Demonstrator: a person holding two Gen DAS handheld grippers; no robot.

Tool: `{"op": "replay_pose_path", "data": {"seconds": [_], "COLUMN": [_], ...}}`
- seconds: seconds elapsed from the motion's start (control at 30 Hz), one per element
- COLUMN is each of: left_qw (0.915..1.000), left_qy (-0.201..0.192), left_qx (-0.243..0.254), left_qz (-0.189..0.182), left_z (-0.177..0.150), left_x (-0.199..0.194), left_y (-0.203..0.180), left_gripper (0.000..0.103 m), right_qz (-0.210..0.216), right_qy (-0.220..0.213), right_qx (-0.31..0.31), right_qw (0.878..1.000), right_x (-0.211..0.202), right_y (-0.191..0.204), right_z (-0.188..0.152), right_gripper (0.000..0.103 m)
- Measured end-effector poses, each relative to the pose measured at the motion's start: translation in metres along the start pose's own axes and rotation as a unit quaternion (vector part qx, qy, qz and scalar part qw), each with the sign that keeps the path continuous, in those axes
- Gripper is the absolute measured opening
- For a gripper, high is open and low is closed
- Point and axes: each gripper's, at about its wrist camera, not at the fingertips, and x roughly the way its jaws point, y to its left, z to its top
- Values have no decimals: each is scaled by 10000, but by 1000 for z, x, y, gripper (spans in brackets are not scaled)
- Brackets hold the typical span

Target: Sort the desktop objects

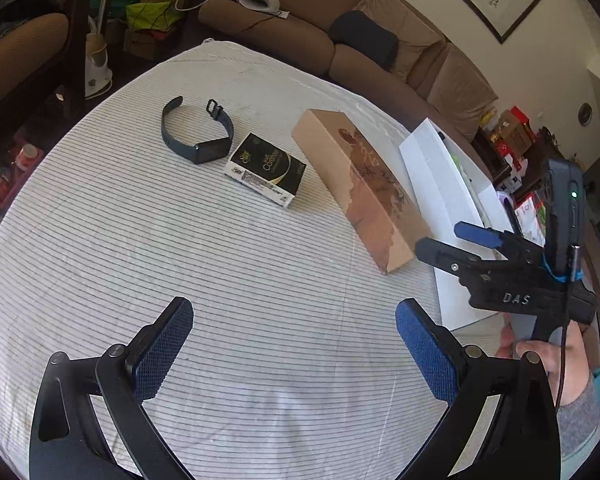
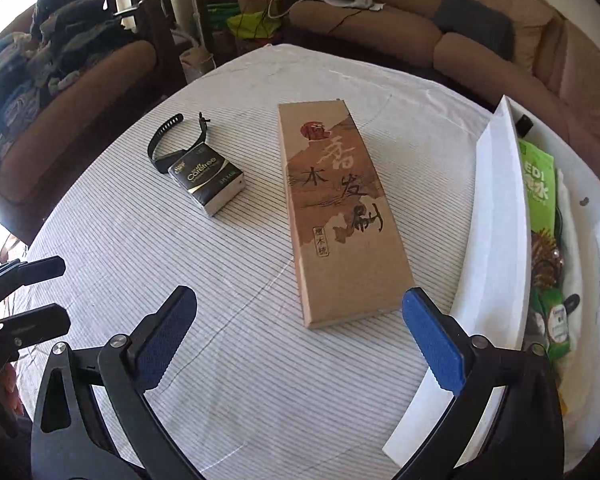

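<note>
The long kraft-paper comb box point(image 2: 340, 216) lay flat on the striped tablecloth point(image 2: 180, 260), and I take it as my landmark. My right gripper point(image 2: 300, 344) hovered just short of the box's near end, jaws spread wide and holding nothing; the blue right pad point(image 2: 432, 348) stood just beside the box's near right corner, while the left pad sat well to the box's left over bare cloth. My left gripper point(image 1: 294, 352) hung well to the left of the box, nearer to me, jaws likewise spread wide and empty over the cloth.

Left of the box's far half sat the small black Carefree carton point(image 1: 266, 170), apart from it. Beyond the carton, further left of the box, the black fitness band point(image 1: 198, 132) lay on its edge with its strap unbuckled; whether it touched the carton I could not tell.

From the left wrist view, my right gripper pointed in from the right of the box with its fingertips near the box's near end, and my right hand point(image 1: 556, 364) gripped its handle from below.

Right of the box, just beside its long edge, stood a white open box point(image 2: 500, 216). Inside were a green packet point(image 2: 538, 180), a brownish brush-like item point(image 2: 544, 264) and more green-and-white packaging point(image 2: 556, 320) that I could not make out.
</note>
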Motion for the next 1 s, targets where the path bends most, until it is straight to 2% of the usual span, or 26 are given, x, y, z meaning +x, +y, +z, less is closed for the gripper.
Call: {"op": "replay_pose_path", "data": {"seconds": [0.2,0.33,0.47,0.53,0.57,0.6,0.67,0.8,1.0], "left_qw": [9996,9993,9994,9993,9993,9994,9995,9995,9991], "left_qy": [-52,9,-78,-70,-53,-37,-20,-9,-69], "left_qx": [232,81,54,-6,-23,-21,23,55,324], "left_qz": [-130,-370,-330,-371,-362,-346,-317,-302,-247], "left_z": [12,19,24,24,24,23,22,19,6], "left_x": [8,7,1,0,1,1,2,1,-4], "left_y": [-4,3,7,9,10,10,10,10,8], "left_gripper": [103,103,103,103,103,103,103,103,103], "right_qz": [-49,-119,119,163,146,129,209,371,885], "right_qy": [368,714,1154,1192,1135,1098,1080,1005,939], "right_qx": [-36,85,550,598,561,522,475,471,205], "right_qw": [9993,9973,9917,9909,9918,9925,9928,9931,9914], "right_x": [43,71,96,98,95,92,86,64,14], "right_y": [-14,-28,-44,-43,-41,-37,-29,-10,28], "right_z": [27,40,39,37,35,32,24,-6,-90], "right_gripper": [103,103,103,99,86,84,80,80,79]}}
